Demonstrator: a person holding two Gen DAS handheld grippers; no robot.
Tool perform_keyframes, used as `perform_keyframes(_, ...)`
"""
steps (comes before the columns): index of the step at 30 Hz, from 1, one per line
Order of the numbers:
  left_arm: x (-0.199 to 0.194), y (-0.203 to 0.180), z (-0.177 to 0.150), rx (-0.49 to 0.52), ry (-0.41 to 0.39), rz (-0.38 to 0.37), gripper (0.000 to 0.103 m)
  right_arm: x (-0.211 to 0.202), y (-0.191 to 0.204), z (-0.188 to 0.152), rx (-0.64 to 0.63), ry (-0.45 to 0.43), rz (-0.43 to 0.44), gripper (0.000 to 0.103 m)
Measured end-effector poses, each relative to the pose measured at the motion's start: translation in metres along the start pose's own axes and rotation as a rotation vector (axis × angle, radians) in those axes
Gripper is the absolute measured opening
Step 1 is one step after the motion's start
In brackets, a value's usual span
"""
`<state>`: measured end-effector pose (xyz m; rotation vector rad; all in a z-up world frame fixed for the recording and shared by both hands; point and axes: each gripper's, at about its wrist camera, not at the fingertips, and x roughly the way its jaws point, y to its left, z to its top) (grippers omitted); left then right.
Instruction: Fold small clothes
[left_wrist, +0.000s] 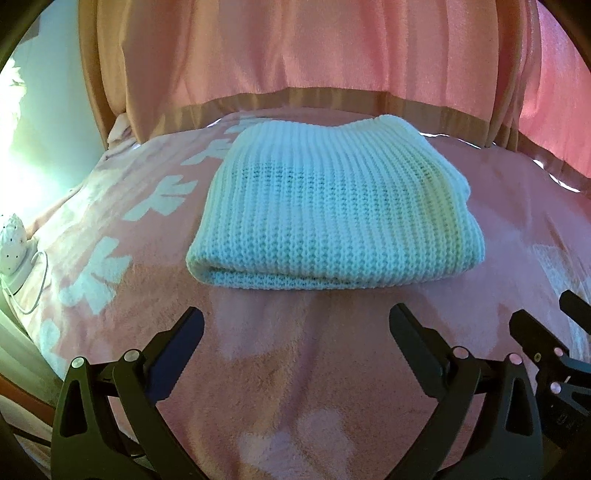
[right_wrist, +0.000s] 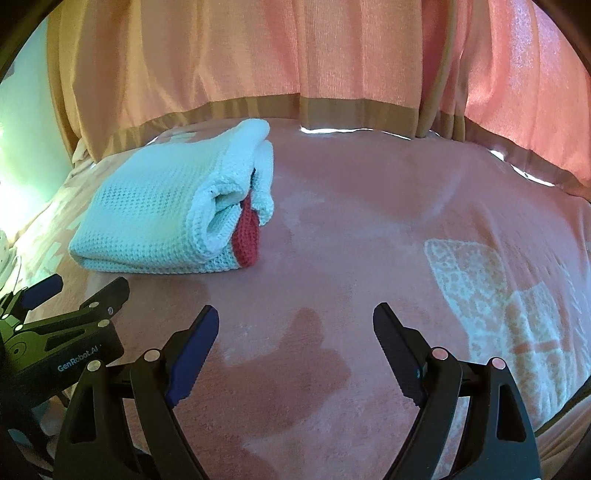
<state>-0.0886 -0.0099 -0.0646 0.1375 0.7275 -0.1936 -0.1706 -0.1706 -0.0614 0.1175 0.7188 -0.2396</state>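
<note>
Nearest the camera in the left wrist view, the left gripper (left_wrist: 295, 325) is spread wide with nothing between its black fingers, hovering over a pink blanket (left_wrist: 280, 369) with pale bow shapes that covers the bed. The right gripper (left_wrist: 546, 314) shows at the lower right edge of that view, just beside the left one. In the right wrist view, the right gripper (right_wrist: 295, 321) is likewise released and empty over bare blanket (right_wrist: 369, 229), with the left gripper (right_wrist: 77, 295) at its lower left.

Straight ahead of the left gripper, a little apart from its fingertips, lies the white knitted garment (left_wrist: 328, 210), folded into a neat thick rectangle. From the right gripper it sits ahead and off to the left (right_wrist: 159, 214), and a dark red knitted part (right_wrist: 246, 236) shows at its open right end.

Behind the garment, a pink curtain (left_wrist: 332, 48) with a tan hem hangs across the far side.
</note>
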Motion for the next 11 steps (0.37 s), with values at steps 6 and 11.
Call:
perform_keyframes(6, -0.0012, -0.0010, -0.0001, 0.002, 0.004, -0.005, 0.098, -0.0003, 0.0003, -0.0008, 0.002, 0.001, 0.000, 0.083)
perform_keyframes(11, -0.0033, -0.0016, 0.0005, 0.006, -0.010, -0.002, 0.098, -0.0016, 0.0026, -0.0014, -0.002, -0.003, 0.001, 0.083)
